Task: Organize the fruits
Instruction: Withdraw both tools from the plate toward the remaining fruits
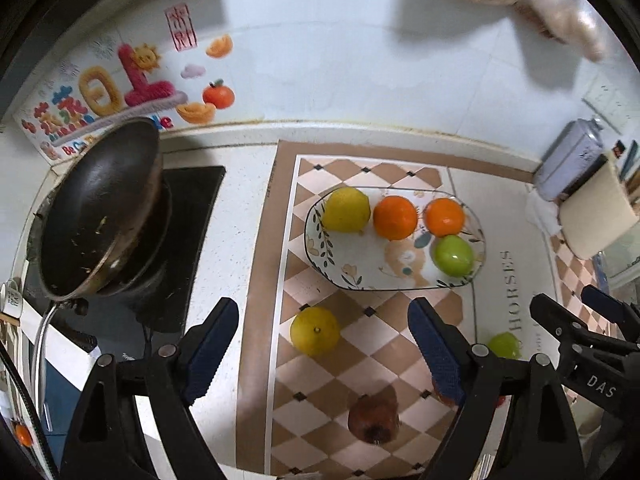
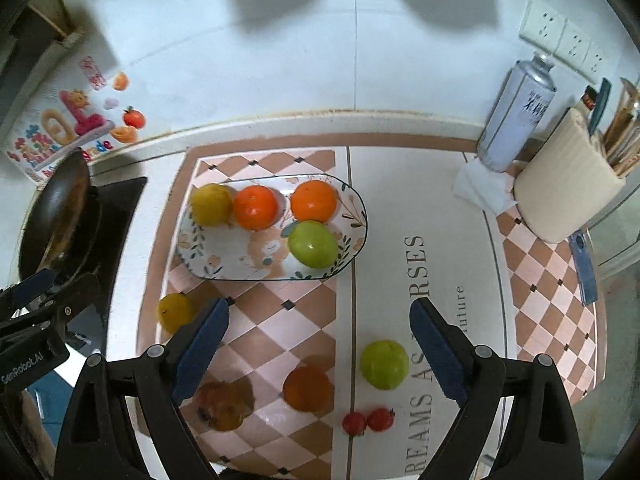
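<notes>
A flowered oval plate (image 1: pixel 360 264) (image 2: pixel 232 256) on the checkered mat holds a yellow fruit (image 1: pixel 346 210), two oranges (image 1: pixel 395 217) (image 2: pixel 313 201) and a green apple (image 2: pixel 313 244). Loose on the mat lie another yellow fruit (image 1: pixel 315 331), a green apple (image 2: pixel 384 364), an orange (image 2: pixel 308 388), a brownish fruit (image 1: pixel 374 420) and two small red fruits (image 2: pixel 367 421). My left gripper (image 1: pixel 322 304) hangs open above the loose yellow fruit, holding nothing. Open and empty too, my right gripper (image 2: pixel 320 306) hovers over the mat above the loose orange and apple.
A dark wok (image 1: pixel 100 208) sits on the stove at the left. At the back right stand a spray can (image 2: pixel 516 116), a cream roll (image 2: pixel 568 184) over white tissue, and a utensil holder (image 2: pixel 624 132). Tiled wall behind carries stickers and sockets (image 2: pixel 560 36).
</notes>
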Demonstrator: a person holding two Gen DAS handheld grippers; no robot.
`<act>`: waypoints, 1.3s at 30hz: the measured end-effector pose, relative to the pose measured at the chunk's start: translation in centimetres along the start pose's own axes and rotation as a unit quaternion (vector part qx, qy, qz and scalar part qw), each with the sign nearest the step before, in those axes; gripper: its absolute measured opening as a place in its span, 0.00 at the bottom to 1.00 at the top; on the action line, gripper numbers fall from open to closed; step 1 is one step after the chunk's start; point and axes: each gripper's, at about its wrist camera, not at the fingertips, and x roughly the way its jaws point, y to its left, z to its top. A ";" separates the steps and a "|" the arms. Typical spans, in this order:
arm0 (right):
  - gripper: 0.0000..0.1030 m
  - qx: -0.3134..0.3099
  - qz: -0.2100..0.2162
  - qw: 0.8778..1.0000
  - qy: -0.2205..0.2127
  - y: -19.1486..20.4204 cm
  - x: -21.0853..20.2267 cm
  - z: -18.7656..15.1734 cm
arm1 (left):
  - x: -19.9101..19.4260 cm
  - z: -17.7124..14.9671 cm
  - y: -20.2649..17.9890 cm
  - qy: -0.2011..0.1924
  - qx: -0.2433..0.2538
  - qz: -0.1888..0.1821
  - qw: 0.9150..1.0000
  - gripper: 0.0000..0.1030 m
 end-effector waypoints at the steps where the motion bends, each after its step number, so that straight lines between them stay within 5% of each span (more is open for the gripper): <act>1: 0.91 -0.001 0.002 1.000 -0.006 0.1 -0.9 -0.4 | -0.9 -0.4 0.0 -0.007 0.002 -0.001 1.000 0.84; 13: 0.91 0.001 0.003 0.998 -0.066 0.5 -8.5 -4.2 | -7.4 -3.8 -0.6 -0.051 0.013 -0.022 0.998 0.84; 26: 0.91 0.010 0.021 0.997 -0.074 0.6 -10.2 -5.7 | -8.9 -5.1 -0.9 -0.066 0.014 -0.027 0.997 0.84; 33: 0.91 0.040 0.058 0.997 -0.015 -1.3 -5.3 -6.1 | -4.3 -5.8 -0.8 -0.004 0.012 -0.034 0.999 0.99; 39: 0.84 0.069 0.088 0.990 0.080 -3.4 3.5 -7.9 | 4.1 -8.3 -2.1 0.113 0.021 -0.026 0.993 0.99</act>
